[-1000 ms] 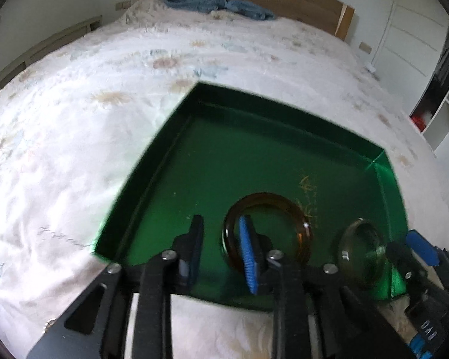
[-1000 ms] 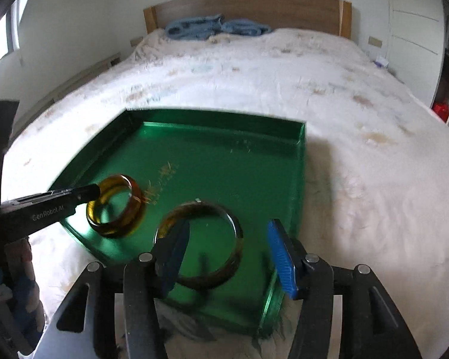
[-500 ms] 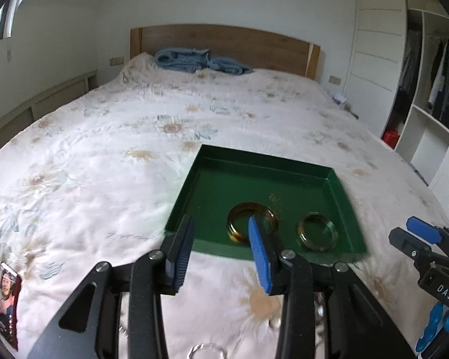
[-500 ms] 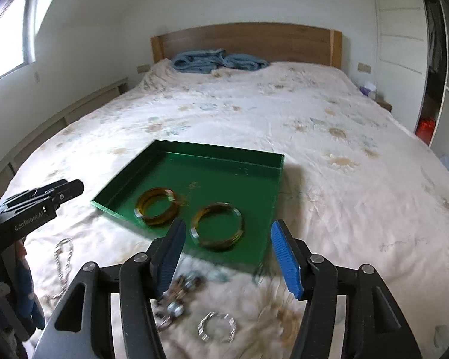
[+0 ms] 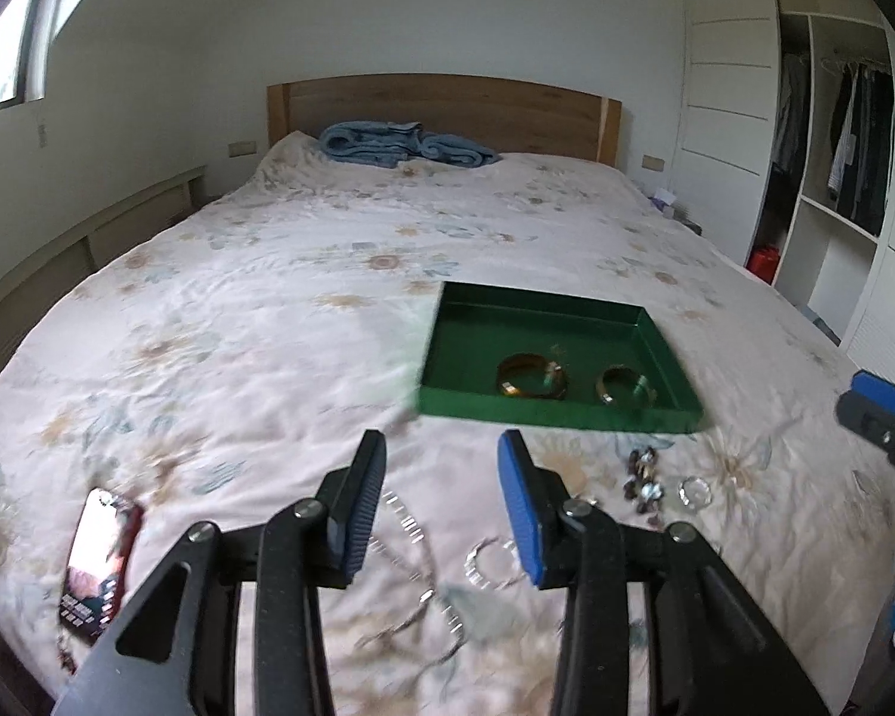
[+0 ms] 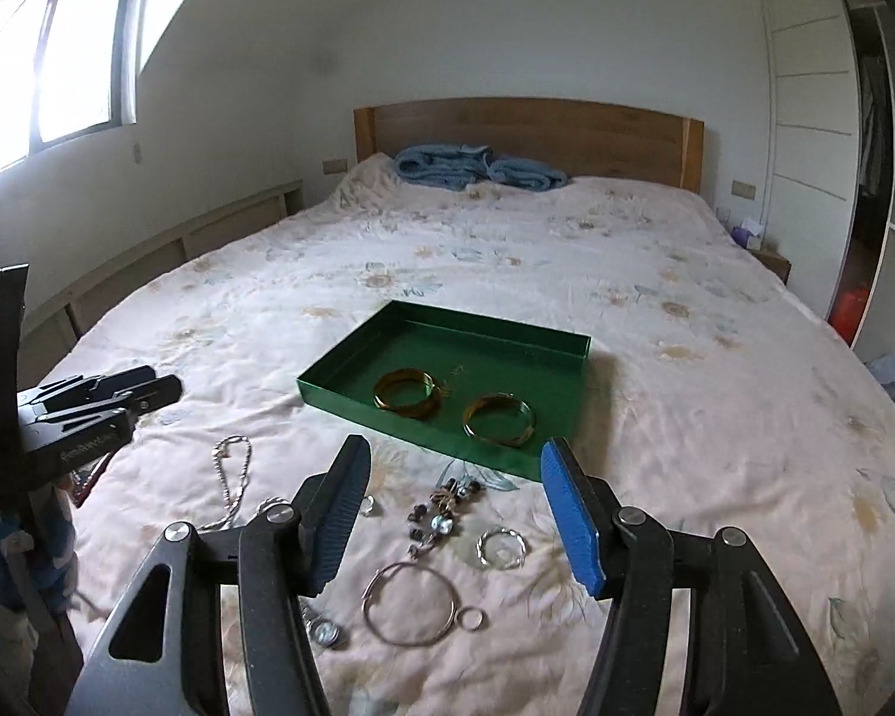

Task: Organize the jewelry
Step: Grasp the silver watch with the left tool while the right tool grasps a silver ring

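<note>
Only the right wrist view shows the large silver hoop (image 6: 410, 604) and chain (image 6: 231, 477) clearly; the left's foreground is blurred. Both grippers, left (image 5: 441, 504) and right (image 6: 456, 513), hang spread and empty over the bed (image 6: 656, 310). Two bangles (image 6: 406, 392) lie in the green tray (image 6: 352, 358); only the left view shows a card (image 5: 95, 561).

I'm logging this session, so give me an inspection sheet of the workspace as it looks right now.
Surface: bed with a floral cover, rumpled.
Job's things: green tray holding two amber bangles; on the cover in front of it lie a silver chain, a beaded piece, a small clear ring and a large hoop.
Clutter: a card at the near left edge; blue towels by the headboard.
Grippers: left gripper and right gripper both open, holding nothing.
Cables: nothing seen.
Surroundings: window on the left, wardrobe on the right.
</note>
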A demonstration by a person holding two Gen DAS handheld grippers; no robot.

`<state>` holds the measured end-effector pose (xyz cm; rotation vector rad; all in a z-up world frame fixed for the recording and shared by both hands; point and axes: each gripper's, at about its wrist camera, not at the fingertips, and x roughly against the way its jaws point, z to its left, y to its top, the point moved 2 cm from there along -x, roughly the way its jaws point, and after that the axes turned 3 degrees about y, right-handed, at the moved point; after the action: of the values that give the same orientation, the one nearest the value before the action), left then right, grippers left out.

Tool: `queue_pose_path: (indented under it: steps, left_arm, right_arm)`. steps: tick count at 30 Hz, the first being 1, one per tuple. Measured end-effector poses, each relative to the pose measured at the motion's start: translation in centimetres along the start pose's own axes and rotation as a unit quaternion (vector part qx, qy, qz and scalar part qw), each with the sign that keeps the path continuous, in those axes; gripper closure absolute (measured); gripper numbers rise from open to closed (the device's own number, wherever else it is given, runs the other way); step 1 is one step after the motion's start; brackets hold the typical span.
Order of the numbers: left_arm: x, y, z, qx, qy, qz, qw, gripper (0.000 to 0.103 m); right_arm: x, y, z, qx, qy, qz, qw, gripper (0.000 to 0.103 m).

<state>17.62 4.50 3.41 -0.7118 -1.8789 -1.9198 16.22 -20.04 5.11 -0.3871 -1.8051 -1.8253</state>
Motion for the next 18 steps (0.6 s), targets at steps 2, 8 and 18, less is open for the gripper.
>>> queue_pose_path:
  steps: [2, 8, 18]
  left_arm:
    - [1.3, -0.6, 2.0, 0.007, 0.015, -0.002, 0.9999, 0.063]
    - [3.7, -3.0, 6.2, 0.022, 0.044, 0.002, 0.9988, 0.063]
    - [3.5, -9.6, 2.2, 0.007, -0.049, 0.061, 0.9969, 0.063]
  right_arm:
    - [1.1, -0.2, 0.2, 0.001, 0.002, -0.005, 1.0, 0.044]
    - [3.5, -1.7, 0.0, 0.009, 0.014, -0.014, 1.0, 0.044]
    - [2.6, -6.1, -2.1, -0.01, 0.046, 0.022, 0.999, 0.05]
